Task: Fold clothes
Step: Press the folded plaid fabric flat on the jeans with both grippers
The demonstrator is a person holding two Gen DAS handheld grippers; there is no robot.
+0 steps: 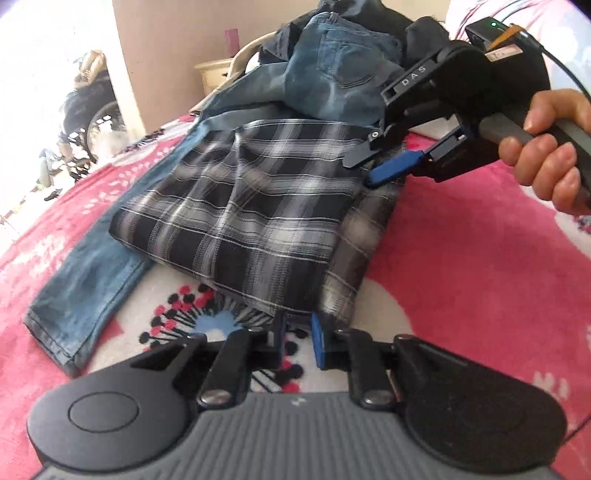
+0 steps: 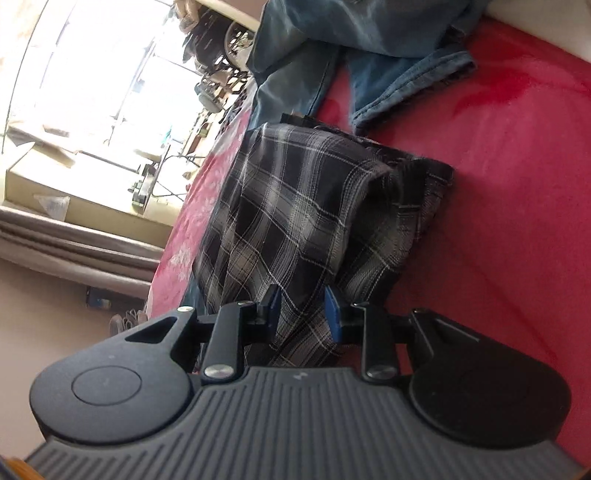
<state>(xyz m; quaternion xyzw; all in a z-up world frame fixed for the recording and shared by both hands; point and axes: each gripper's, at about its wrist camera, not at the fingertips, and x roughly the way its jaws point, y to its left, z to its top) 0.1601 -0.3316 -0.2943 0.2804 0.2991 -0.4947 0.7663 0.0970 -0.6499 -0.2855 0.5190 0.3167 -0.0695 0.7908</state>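
A black-and-white plaid shirt (image 1: pixel 251 218) lies folded into a rectangle on the pink blanket (image 1: pixel 461 277). My left gripper (image 1: pixel 298 325) is at the shirt's near edge; its jaws stand a little apart around the fabric's edge. My right gripper (image 1: pixel 364 166) reaches in from the right at the shirt's far right corner, its blue fingers (image 1: pixel 391 171) on the cloth. In the right wrist view the plaid shirt (image 2: pixel 295 221) runs between the right gripper's (image 2: pixel 303 314) pads, which stand apart with fabric between them.
Blue jeans (image 1: pixel 332 74) lie heaped behind the shirt, one leg (image 1: pixel 88 280) stretching along its left side. Dark clothes (image 1: pixel 369 14) lie piled at the back. The jeans (image 2: pixel 369 44) also show in the right wrist view. A bright window (image 2: pixel 92 74) is at the left.
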